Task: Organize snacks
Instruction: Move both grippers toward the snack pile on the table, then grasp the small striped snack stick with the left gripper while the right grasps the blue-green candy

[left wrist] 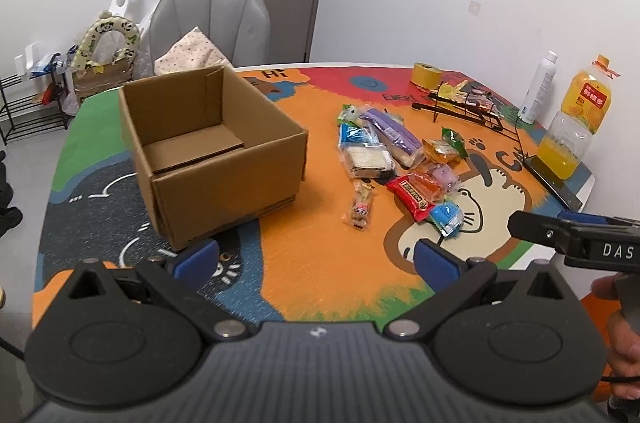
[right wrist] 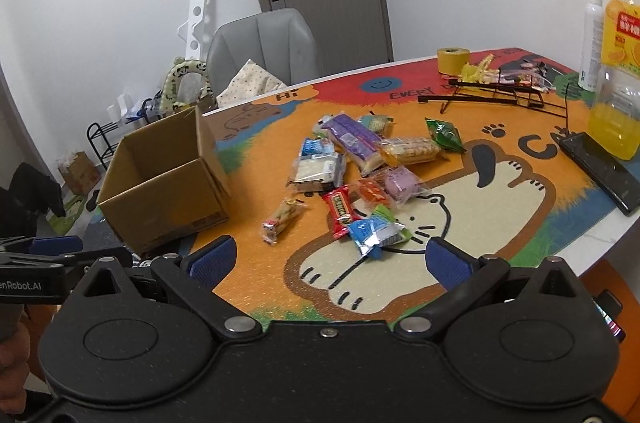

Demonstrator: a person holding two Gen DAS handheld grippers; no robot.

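Both tools, left tool (left wrist: 316, 259) and right tool (right wrist: 328, 259), hover released; take the blue packet (right wrist: 374, 233) at lower centre first, pinching its middle, then carry it to the cardboard box (right wrist: 160, 183).

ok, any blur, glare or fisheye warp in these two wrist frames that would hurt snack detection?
Left wrist view: sharp, even indoor light; the snack pile casts only soft shadows, the cardboard box bows outward, corners vignette black. Right wrist view: equally sharp; the door frame and table edge curve, with mild sheen on the blue foil packet and dark phone.
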